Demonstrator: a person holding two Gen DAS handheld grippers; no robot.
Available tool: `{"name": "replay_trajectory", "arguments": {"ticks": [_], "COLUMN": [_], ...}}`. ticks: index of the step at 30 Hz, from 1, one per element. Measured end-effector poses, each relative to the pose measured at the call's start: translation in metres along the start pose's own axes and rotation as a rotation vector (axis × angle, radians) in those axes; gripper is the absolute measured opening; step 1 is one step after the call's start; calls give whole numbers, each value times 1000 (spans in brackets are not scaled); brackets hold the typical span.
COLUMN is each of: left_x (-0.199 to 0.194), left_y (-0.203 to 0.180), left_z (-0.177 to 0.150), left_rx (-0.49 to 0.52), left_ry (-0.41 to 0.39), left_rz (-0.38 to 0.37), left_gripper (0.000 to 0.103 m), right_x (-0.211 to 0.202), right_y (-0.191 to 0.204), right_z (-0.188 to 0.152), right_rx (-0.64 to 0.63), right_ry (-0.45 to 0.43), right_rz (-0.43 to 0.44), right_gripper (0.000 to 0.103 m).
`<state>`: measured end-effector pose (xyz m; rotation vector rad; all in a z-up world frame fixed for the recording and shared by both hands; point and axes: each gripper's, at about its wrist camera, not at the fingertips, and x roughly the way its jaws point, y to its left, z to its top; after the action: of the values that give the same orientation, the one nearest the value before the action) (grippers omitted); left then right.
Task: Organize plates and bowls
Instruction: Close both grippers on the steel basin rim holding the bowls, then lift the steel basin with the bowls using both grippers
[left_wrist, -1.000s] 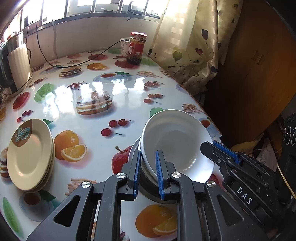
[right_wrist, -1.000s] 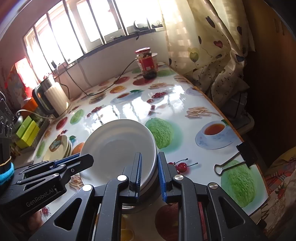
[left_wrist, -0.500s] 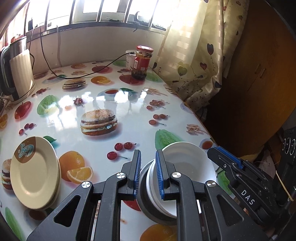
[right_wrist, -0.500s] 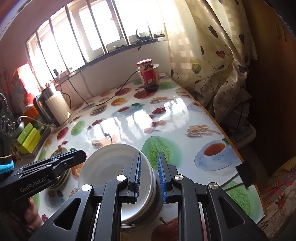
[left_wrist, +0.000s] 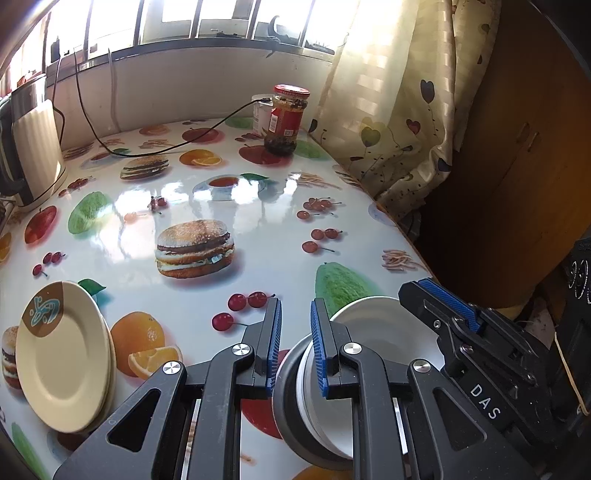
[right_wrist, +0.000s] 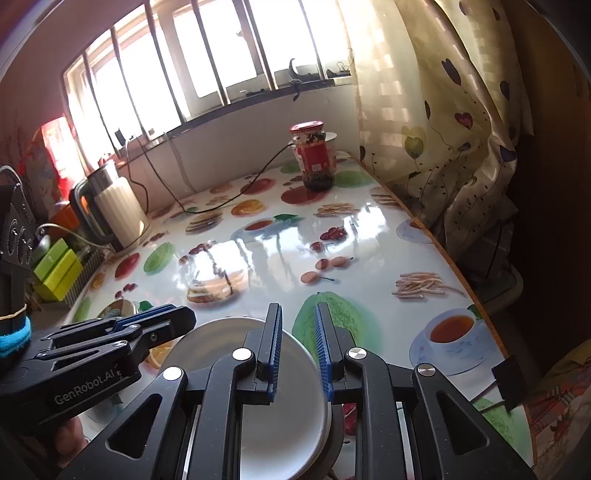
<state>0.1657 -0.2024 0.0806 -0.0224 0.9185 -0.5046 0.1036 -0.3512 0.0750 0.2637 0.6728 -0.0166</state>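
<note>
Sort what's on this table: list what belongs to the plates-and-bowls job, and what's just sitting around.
Job: white bowls nested in a grey bowl; stack of cream plates.

Lying about: red-lidded jar, kettle, black cable, binder clip, green boxes.

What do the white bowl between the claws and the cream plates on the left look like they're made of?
White round bowl: probably glazed ceramic or porcelain, with a smooth glossy surface and a thin even rim; melamine is possible. It sits nested in a dark grey bowl with a duller finish. Stack of cream round plates: satin sheen and a printed brown-and-teal corner, which suggests melamine, though that is uncertain.
</note>
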Motion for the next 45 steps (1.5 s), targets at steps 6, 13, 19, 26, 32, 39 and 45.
{"name": "replay_trajectory", "arguments": {"ticks": [6, 13, 19, 26, 32, 39, 45], "left_x": [8, 11, 11, 12, 12, 13, 12], "left_y": [5, 6, 9, 6, 6, 6, 6], "left_z": [-1, -3, -4, -4, -4, -4, -4], "left_rx": [-11, -17, -18, -15, -16, -20, -17], "left_ry": [14, 27, 25, 25, 25, 30, 32], "left_rz": [5, 8, 5, 16, 13, 13, 19], "left_gripper": [17, 17, 17, 17, 17, 17, 17], "right_x": [3, 7, 8, 15, 20, 20, 19], "right_y": [2, 4, 6, 12, 13, 12, 13], "right_z": [-2, -3, -3, -2, -2, -1, 0], "right_rx": [-11, -16, -14, -33, -26, -26, -22], "right_ry": [2, 8, 11, 10, 17, 17, 20], "right_rz": [0, 2, 0, 15, 18, 18, 16], "right_gripper": [18, 18, 18, 18, 18, 18, 18]}}
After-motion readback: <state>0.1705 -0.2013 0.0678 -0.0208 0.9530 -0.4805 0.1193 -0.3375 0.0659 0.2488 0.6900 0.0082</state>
